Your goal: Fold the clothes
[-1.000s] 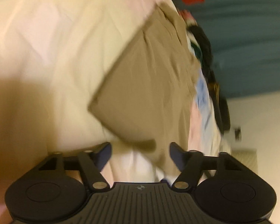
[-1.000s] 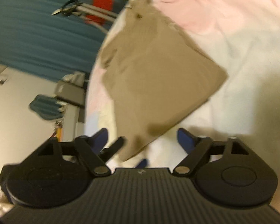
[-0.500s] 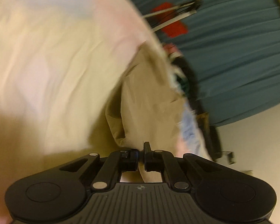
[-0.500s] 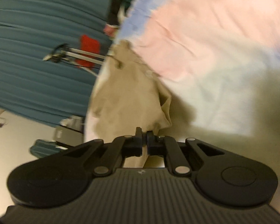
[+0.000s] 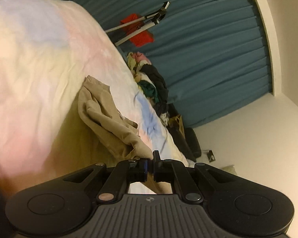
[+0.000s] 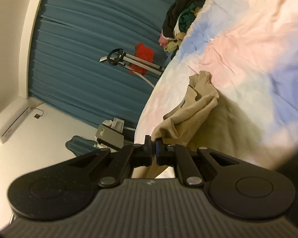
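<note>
Tan garment (image 5: pixel 107 119) hangs bunched between both grippers, lifted off the pastel bedspread (image 5: pixel 39 59), its far end trailing on the cover toward 11 o'clock in the left wrist view. Left gripper (image 5: pixel 150 161) has its jaws pressed together on a ribbed hem of the cloth, which also sags below the fingers. Right gripper (image 6: pixel 153 147) is likewise clamped tight on another edge of the garment (image 6: pixel 196 107), the fabric rising from the jaws toward 1 o'clock and resting on the bedspread (image 6: pixel 248 49). Loose clothes (image 5: pixel 155 83) are heaped at the bed's far edge, at 1 o'clock from the garment in the left view. Behind hangs a teal curtain (image 5: pixel 208 49), with a red cloth (image 6: pixel 144 56) on a metal stand (image 6: pixel 129 58).
</note>
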A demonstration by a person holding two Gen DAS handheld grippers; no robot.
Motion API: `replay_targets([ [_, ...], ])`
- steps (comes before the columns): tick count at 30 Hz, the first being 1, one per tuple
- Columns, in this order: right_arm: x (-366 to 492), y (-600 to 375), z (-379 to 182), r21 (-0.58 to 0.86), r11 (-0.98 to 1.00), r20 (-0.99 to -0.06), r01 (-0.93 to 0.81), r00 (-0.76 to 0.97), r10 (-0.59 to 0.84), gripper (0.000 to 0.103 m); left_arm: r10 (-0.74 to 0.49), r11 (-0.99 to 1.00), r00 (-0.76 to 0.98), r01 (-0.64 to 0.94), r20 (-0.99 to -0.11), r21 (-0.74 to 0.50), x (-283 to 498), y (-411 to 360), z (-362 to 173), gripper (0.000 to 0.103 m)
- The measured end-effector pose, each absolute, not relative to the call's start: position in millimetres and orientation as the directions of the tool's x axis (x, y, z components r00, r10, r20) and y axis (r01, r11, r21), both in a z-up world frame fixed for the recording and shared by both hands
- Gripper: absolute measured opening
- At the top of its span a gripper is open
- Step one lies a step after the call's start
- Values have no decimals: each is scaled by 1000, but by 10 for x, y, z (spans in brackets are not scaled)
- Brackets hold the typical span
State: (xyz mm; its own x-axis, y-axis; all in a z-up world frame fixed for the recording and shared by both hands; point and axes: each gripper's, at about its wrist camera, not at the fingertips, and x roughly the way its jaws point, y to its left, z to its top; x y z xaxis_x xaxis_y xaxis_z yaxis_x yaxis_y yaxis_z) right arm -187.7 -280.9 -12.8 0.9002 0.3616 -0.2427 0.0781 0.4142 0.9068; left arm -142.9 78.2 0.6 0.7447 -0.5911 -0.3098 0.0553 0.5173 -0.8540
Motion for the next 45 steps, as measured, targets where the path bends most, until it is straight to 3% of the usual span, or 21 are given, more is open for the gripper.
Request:
replay_targets([
  [4, -2268, -2761, -155, 898, 427, -272, 110, 900, 340, 7, -578, 493, 744, -8, -334, -870, -1830, 834, -107, 4],
  [9, -2064, -2799, -55, 904, 413, -272, 110, 894, 357, 7, -579, 425, 755, -43, -308, -904, -1814, 960, -135, 5],
  [13, -1623, -2835, 127, 897, 428, -282, 112, 890, 358, 7, -563, 434, 765, -46, -311, -900, -1176, 857, 39, 5],
  [19, -596, -2855, 171, 860, 477, -372, 181, 862, 344, 7, -526, 565, 713, -115, -464, -817, 51, 634, 165, 6],
  [24, 191, -2896, -119, 837, 494, -435, 236, 835, 338, 7, -482, 633, 685, -159, -546, -758, 814, 533, -103, 6],
  [31, 742, -3015, -598, 855, 470, -425, 220, 817, 389, 7, -503, 578, 744, -88, -440, -811, 1241, 603, -632, 6],
  [37, 964, -3078, -841, 859, 466, -431, 214, 793, 431, 11, -493, 638, 731, -65, -472, -767, 1504, 526, -843, 9],
  [38, 980, -3078, -860, 858, 471, -430, 205, 789, 439, 15, -488, 662, 727, -52, -483, -748, 1523, 501, -843, 11],
  [39, 983, -3066, -859, 853, 487, -430, 189, 784, 448, 23, -483, 685, 724, -39, -493, -728, 1540, 477, -840, 24],
  [40, 979, -3042, -845, 845, 508, -431, 170, 777, 458, 48, -481, 702, 721, -24, -498, -712, 1542, 460, -830, 43],
  [41, 956, -3010, -820, 836, 528, -430, 147, 775, 464, 79, -480, 715, 721, -9, -500, -699, 1532, 448, -815, 55],
  [42, 927, -2974, -791, 826, 550, -427, 123, 774, 468, 88, -475, 732, 722, 8, -503, -681, 1508, 428, -779, 71],
  [43, 888, -2919, -746, 809, 581, -421, 91, 781, 462, 90, -472, 750, 724, 29, -504, -661, 1465, 403, -734, 78],
  [45, 879, -2785, -649, 759, 650, -425, 21, 773, 470, 90, -469, 791, 726, 93, -503, -604, 1418, 323, -659, 80],
])
